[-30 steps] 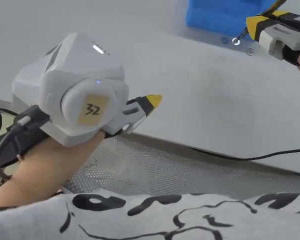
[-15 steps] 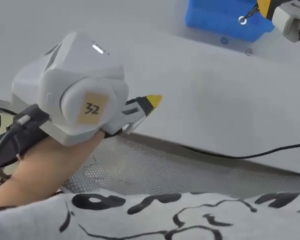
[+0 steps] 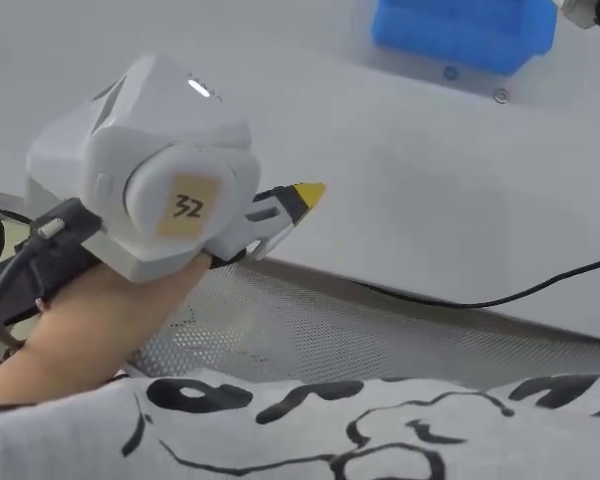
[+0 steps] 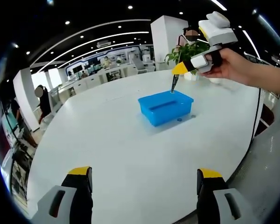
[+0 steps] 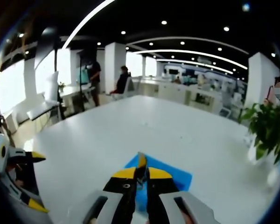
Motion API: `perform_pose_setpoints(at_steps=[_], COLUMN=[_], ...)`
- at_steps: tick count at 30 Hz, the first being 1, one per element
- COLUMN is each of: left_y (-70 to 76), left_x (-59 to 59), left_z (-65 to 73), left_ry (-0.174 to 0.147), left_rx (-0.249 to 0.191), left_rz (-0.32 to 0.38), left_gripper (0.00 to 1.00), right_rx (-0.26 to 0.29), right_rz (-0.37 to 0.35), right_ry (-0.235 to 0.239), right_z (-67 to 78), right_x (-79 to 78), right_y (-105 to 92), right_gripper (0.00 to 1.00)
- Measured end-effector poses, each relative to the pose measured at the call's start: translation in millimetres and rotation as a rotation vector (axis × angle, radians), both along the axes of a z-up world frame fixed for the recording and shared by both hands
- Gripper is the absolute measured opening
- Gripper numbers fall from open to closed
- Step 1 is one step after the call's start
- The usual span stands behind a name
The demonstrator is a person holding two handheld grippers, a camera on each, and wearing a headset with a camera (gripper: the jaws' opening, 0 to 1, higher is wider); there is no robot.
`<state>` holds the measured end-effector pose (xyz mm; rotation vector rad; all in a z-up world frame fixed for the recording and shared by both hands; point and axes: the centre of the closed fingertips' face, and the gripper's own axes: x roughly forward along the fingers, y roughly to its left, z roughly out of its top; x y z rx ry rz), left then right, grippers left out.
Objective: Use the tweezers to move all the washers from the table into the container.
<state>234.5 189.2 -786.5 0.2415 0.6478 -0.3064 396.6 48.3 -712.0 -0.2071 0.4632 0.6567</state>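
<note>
right hand-held gripper clamping tweezers, tips over blue container

The container is bright blue on a plain white table, the left gripper and right gripper are pale grey with black jaws tipped yellow, the tweezers dark, the cable black, and the sleeve white with black scribbles.

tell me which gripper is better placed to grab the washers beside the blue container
Right, likely. The right gripper is shut on the tweezers, tips over the blue container, next to the washers. The left gripper sits open, empty, at the near table edge.
</note>
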Motion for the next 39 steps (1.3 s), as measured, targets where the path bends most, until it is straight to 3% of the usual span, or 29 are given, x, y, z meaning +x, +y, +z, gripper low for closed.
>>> perform_pose_setpoints(at_steps=[3, 13, 31, 39], left_y=[0.3, 0.3, 0.1, 0.5], left_x=[-0.3, -1.7, -0.9, -0.1], left_z=[0.8, 1.6, -0.7, -1.9], left_ry=[-0.001, 0.005, 0.005, 0.005], left_rx=[0.003, 0.005, 0.012, 0.011], left_rz=[0.001, 0.002, -0.004, -0.003], left_gripper=[0.95, 0.94, 0.93, 0.93], right_rx=[0.001, -0.009, -0.045, -0.066], right_rz=[0.004, 0.001, -0.012, -0.008], right_ry=[-0.003, 0.025, 0.089, 0.112], right_z=[-1.7, -31.2, -75.5, -88.0], right_x=[3.1, 17.5, 18.6, 18.4], right_y=[2.8, 7.3, 16.2, 16.8], right_gripper=[0.04, 0.04, 0.04, 0.04])
